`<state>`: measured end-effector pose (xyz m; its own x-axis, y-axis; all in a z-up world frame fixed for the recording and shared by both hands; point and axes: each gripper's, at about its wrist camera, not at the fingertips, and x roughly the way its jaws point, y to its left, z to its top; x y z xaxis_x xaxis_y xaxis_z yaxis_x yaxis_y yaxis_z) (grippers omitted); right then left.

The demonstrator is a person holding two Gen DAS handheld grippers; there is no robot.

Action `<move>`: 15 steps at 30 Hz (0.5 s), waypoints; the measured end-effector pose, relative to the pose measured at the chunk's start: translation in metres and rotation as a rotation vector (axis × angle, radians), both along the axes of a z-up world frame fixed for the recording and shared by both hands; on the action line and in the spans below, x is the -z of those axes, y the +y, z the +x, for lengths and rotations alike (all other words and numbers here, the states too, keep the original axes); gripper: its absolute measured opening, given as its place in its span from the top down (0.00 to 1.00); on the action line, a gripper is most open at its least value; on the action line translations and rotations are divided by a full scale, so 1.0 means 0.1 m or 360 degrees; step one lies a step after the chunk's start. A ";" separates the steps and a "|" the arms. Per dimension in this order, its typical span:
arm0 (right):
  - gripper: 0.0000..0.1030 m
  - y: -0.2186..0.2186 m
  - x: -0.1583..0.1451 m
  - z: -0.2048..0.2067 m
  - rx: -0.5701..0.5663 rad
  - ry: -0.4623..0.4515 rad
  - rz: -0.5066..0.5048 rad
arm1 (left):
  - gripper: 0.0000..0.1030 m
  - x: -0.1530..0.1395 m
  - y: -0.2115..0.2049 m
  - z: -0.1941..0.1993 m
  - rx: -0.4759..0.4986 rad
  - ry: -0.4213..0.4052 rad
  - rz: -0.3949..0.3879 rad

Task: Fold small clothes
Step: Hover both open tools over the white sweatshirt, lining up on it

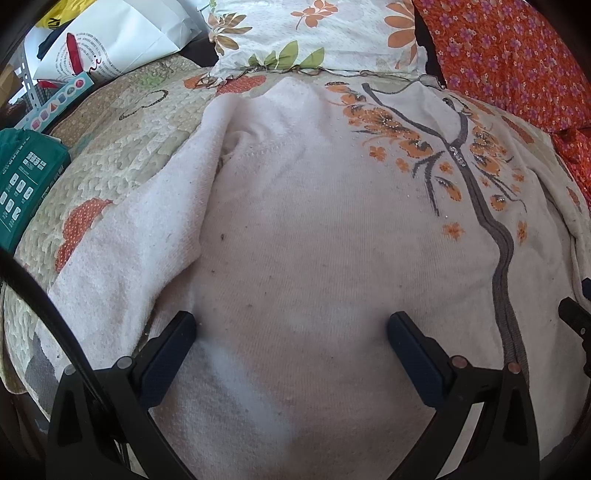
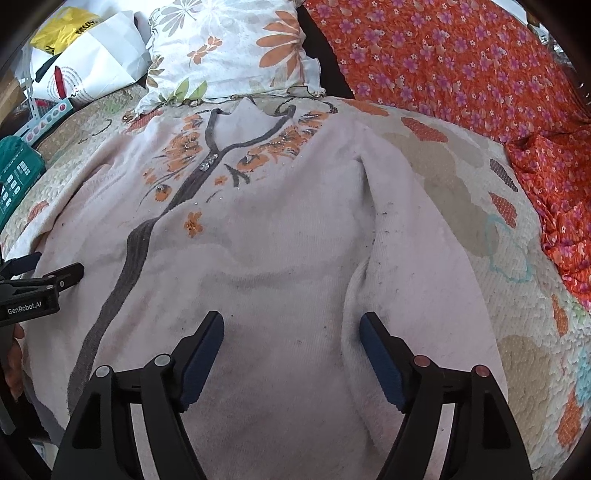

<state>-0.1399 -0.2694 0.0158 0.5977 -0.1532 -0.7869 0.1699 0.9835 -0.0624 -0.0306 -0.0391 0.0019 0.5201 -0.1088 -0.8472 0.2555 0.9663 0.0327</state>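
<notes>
A pale pink cardigan [image 1: 314, 229] with a grey zip placket and orange flower print lies flat, front up, on a quilted bedspread [image 1: 122, 147], collar at the far end. Its one sleeve lies along the left side in the left wrist view, the other along the right in the right wrist view [image 2: 424, 258]. My left gripper [image 1: 291, 325] is open and empty just above the lower left body. My right gripper [image 2: 291, 325] is open and empty above the lower right body [image 2: 280, 240]. The left gripper also shows at the left edge of the right wrist view [image 2: 55, 269].
A floral pillow [image 1: 314, 33] lies beyond the collar. An orange floral cloth [image 2: 461, 62] covers the far right. White bags [image 1: 122, 40] and a green packet [image 1: 26, 177] sit at the left of the bed. Bare quilt [image 2: 517, 295] lies right of the cardigan.
</notes>
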 end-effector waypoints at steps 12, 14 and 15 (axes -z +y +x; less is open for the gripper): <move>0.22 0.00 -0.07 -0.02 0.0031 -0.0012 -0.0098 | 0.00 -0.37 -0.08 -0.14 0.0053 -0.0145 -0.0167; 0.22 -0.01 -0.09 -0.03 0.0033 -0.0020 -0.0110 | 0.00 -0.39 -0.09 -0.15 0.0055 -0.0149 -0.0181; 0.22 -0.02 -0.10 -0.04 0.0033 -0.0024 -0.0113 | 0.00 -0.40 -0.11 -0.15 0.0055 -0.0152 -0.0187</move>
<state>-0.1438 -0.2712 0.0258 0.6055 -0.2208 -0.7646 0.1914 0.9730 -0.1294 -0.0452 -0.0499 0.0417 0.5918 -0.2234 -0.7745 0.2896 0.9556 -0.0544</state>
